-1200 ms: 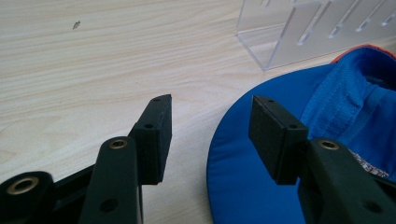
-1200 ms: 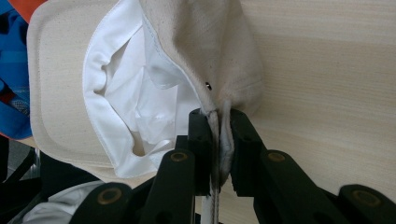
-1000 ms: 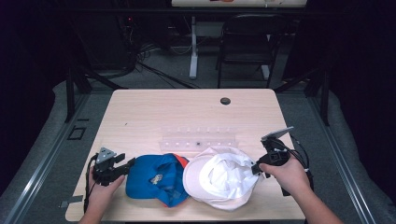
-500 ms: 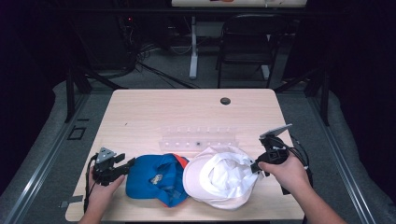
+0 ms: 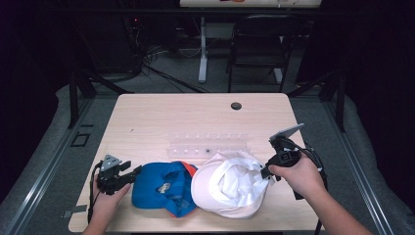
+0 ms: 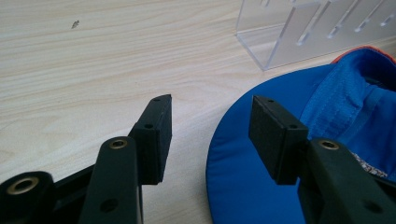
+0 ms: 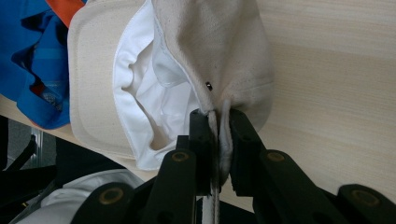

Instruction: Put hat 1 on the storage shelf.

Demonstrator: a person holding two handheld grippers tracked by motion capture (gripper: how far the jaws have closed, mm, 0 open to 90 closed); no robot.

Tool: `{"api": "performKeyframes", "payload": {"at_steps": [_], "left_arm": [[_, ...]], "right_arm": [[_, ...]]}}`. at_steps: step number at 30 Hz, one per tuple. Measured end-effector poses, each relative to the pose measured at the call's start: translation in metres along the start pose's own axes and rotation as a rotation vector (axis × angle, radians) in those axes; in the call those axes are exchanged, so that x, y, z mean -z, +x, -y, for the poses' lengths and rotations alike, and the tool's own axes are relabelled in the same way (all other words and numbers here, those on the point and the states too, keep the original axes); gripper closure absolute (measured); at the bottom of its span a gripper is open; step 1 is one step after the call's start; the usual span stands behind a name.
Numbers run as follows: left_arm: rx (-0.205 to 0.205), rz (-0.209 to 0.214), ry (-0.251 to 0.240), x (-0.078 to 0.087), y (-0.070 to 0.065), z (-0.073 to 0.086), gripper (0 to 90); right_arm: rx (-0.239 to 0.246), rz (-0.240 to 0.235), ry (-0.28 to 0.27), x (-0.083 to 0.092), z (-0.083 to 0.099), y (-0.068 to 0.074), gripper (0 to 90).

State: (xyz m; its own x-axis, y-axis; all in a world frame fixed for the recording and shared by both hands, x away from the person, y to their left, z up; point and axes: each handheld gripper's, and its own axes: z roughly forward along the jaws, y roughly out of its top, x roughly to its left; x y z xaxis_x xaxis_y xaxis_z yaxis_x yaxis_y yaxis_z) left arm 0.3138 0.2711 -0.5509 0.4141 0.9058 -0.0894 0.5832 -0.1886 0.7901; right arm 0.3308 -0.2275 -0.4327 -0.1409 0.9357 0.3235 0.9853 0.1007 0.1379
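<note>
While my right gripper (image 7: 218, 121) pinches the soft white cap (image 5: 230, 183) at its rim, lower right, my left gripper (image 6: 210, 126) gapes.

Black tongs (image 6: 210, 135) with 2 ribbed pads, brass-ringed screws.

Dim lab or studio, bare wooden table (image 5: 161, 120), black chair (image 5: 259, 44), floor cables (image 5: 161, 73) (tangled)

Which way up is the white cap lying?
Upside down: the white cap shows its white lining, while the right gripper pinches its edge.
</note>
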Motion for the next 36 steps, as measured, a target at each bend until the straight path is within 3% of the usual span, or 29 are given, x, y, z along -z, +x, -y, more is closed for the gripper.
{"api": "performKeyframes", "payload": {"at_steps": [1,2,3,13,17,20,24,26,27,36], "left_arm": [[0.000,0.000,0.000,0.000,0.000,0.000,50.0],[0.000,-0.001,0.000,0.000,0.000,0.000,50.0],[0.000,0.000,-0.001,0.000,0.000,0.000,50.0],[0.000,0.000,0.004,0.001,0.000,0.000,50.0],[0.003,-0.002,-0.007,0.000,0.000,0.000,50.0],[0.003,-0.002,-0.006,0.000,0.001,0.000,50.0],[0.000,-0.002,-0.007,0.001,0.001,0.000,50.0],[0.003,-0.001,-0.008,0.001,0.001,0.000,50.0],[0.003,-0.001,-0.008,0.001,0.001,0.000,50.0],[0.002,-0.001,-0.007,0.000,0.001,0.000,50.0]], "right_arm": [[-0.013,0.005,-0.013,0.001,0.000,0.003,81.7],[0.007,0.006,0.009,0.004,-0.002,0.003,81.6],[-0.010,0.008,-0.012,0.004,-0.002,0.006,81.6],[0.047,0.041,0.002,0.026,-0.011,0.035,81.5],[0.091,0.060,0.028,0.036,-0.015,0.047,81.5],[0.062,0.011,0.013,0.040,-0.018,0.056,81.6],[0.071,-0.039,0.029,0.049,-0.022,0.063,81.6],[0.066,-0.087,0.020,0.053,-0.022,0.067,81.6],[0.080,-0.100,0.037,0.056,-0.023,0.067,81.6],[0.010,-0.244,0.048,0.056,-0.023,0.064,81.8]]}}
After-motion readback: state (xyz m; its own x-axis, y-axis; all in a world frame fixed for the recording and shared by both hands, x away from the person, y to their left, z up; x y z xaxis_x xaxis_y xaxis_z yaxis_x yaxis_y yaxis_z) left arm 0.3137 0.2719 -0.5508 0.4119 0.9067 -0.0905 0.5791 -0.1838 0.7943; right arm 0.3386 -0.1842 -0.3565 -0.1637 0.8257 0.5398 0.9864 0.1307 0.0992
